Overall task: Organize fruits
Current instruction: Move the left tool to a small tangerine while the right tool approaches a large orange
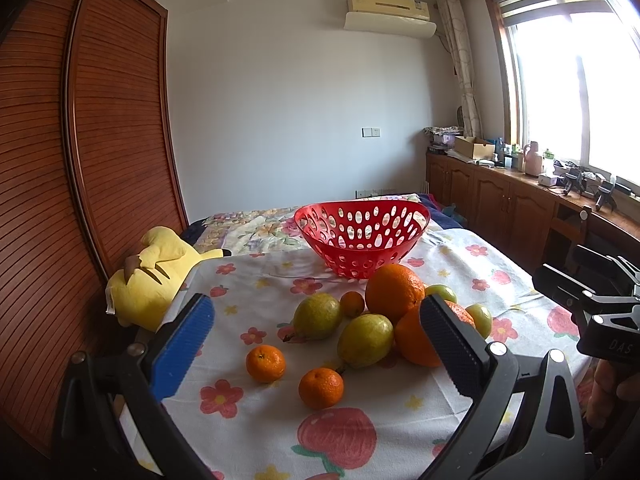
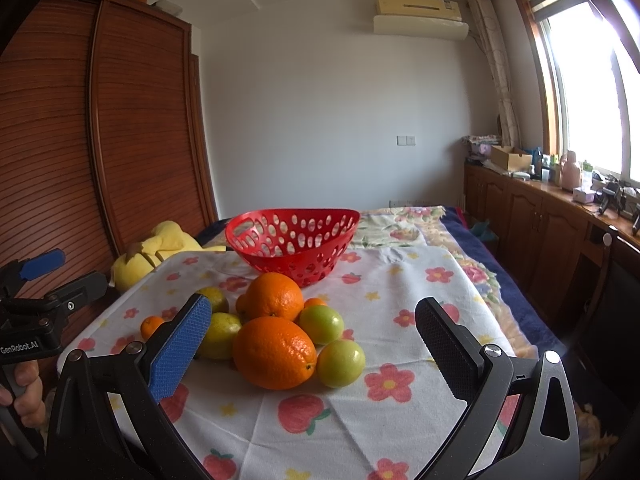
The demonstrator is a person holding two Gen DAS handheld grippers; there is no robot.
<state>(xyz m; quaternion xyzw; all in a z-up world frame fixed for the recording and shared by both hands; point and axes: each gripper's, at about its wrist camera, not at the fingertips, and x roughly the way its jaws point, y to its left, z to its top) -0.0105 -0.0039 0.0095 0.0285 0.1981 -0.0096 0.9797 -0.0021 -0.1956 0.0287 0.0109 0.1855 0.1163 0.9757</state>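
Note:
A red perforated basket [image 1: 362,236] [image 2: 294,240] stands empty at the far side of the flowered cloth. In front of it lies a heap of fruit: two big oranges [image 1: 394,292] [image 2: 274,352], two yellow-green pears [image 1: 317,316], small mandarins [image 1: 265,363] [image 1: 321,387] and green round fruits [image 2: 340,362]. My left gripper [image 1: 316,344] is open, low over the near mandarins and pears, holding nothing. My right gripper [image 2: 314,344] is open too, with the nearest orange and a green fruit between its spread fingers but not touched.
A yellow plush toy [image 1: 154,276] lies at the cloth's left edge beside a brown slatted wardrobe [image 1: 80,160]. Wooden cabinets [image 2: 540,220] with clutter run along the right under the window. The flowered cloth [image 2: 400,280] drops off at the right edge.

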